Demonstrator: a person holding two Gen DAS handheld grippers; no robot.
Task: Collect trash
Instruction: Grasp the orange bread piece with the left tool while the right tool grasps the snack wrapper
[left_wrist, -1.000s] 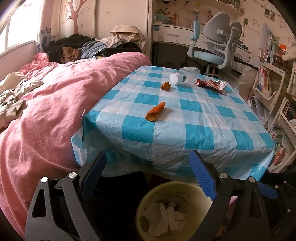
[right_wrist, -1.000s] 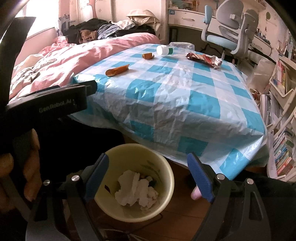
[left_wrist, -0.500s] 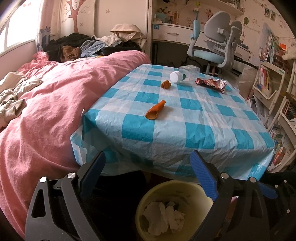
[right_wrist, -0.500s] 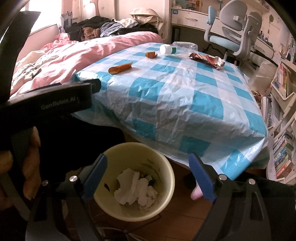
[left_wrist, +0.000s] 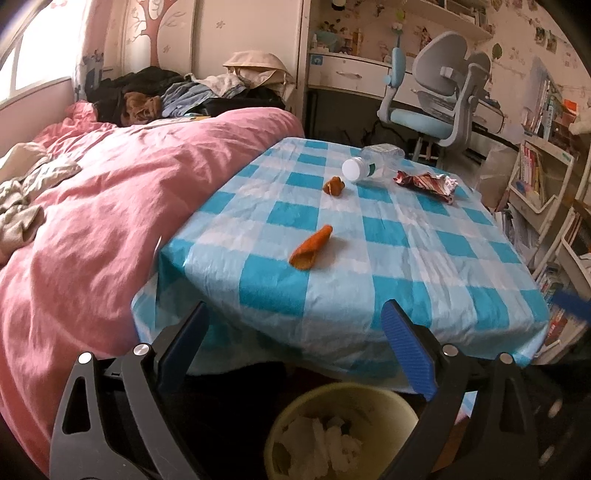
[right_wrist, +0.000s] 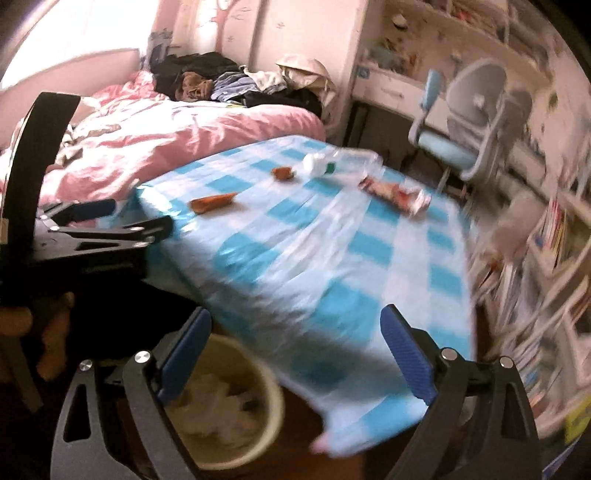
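On the blue-checked table (left_wrist: 461, 295) lie a long orange peel (left_wrist: 310, 247), a small peel (left_wrist: 333, 185), a clear plastic bottle (left_wrist: 369, 166) on its side and a crumpled red wrapper (left_wrist: 424, 182). A yellow bin (left_wrist: 332, 391) with white tissue (left_wrist: 325, 439) in it stands on the floor below the table's near edge. My left gripper (left_wrist: 295, 343) hangs open above the bin, nothing between its fingers. My right gripper (right_wrist: 295, 354) hovers above and to the right of the bin (right_wrist: 273, 406), its jaws opening with nothing between them. The right wrist view is blurred and shows the long peel (right_wrist: 212, 202), the bottle (right_wrist: 340, 162) and the wrapper (right_wrist: 395, 192).
A bed with a pink duvet (left_wrist: 110, 221) adjoins the table's left side, clothes heaped at its far end. A grey-blue desk chair (left_wrist: 439, 110) stands behind the table. Bookshelves (left_wrist: 546, 192) line the right. My left gripper (right_wrist: 125, 218) shows at the left of the right wrist view.
The right wrist view has risen and rolled, so the bin has slid to its lower left and the picture is blurred. Its jaws stand slightly wider. The left wrist view has barely changed.
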